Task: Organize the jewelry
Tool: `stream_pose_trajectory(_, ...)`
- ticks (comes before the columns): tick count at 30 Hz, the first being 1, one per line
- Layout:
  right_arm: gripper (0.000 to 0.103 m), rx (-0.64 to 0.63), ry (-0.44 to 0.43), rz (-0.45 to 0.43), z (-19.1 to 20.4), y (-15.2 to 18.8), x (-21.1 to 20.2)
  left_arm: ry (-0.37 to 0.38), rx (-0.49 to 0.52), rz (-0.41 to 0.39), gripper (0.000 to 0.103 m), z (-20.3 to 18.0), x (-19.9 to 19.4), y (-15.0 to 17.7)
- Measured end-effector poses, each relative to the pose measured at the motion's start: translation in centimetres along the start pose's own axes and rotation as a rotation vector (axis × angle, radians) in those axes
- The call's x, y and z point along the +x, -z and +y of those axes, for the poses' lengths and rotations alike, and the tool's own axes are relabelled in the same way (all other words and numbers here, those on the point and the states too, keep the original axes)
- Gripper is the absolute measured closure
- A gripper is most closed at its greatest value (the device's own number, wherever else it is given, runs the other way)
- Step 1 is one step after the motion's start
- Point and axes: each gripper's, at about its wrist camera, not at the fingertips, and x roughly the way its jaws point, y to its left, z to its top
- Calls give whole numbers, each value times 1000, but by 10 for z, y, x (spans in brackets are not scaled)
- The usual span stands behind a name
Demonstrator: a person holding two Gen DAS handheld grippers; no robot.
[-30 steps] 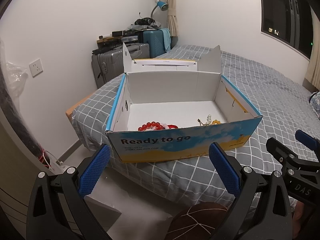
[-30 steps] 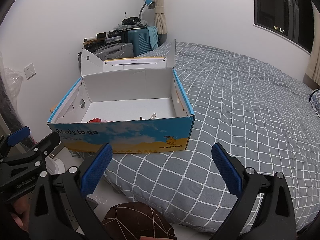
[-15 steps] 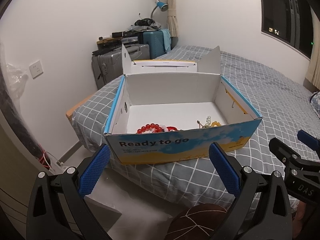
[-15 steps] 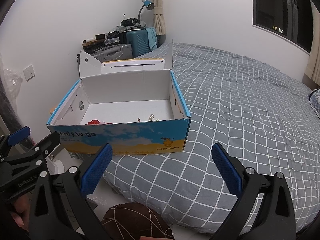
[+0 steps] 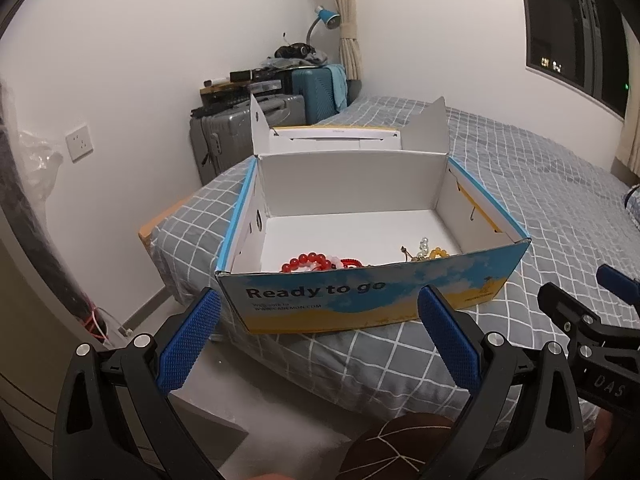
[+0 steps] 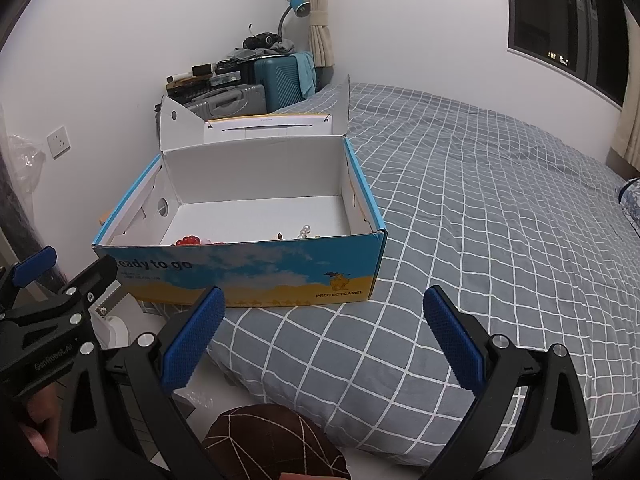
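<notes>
You held the left gripper (image 5: 320, 342) with its fingers spread wide and nothing between them, short of the box (image 5: 372, 300) on the bed (image 5: 540, 184). Your right gripper (image 6: 324, 344) was likewise spread and empty, hanging over the bedspread just beside the box's front corner. The jewelry lay inside against the front wall: red beads (image 5: 306, 261) to the left, pearls (image 5: 423, 246) and yellow beads (image 5: 438, 253) to the right.
</notes>
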Motion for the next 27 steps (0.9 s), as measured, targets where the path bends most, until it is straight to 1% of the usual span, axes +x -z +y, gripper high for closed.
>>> stream_pose_trajectory(7,8,-1,0,0,0,0,0,26,-2,2,6,-2,-2,-1)
stream_pose_trajectory(14,8,1,-2,2,2,2,2,14,6,10,6,-4,0,0)
stream_pose_trajectory(27,8,2,-2,1,2,3,2,21,3,14,6,-5,-1,0)
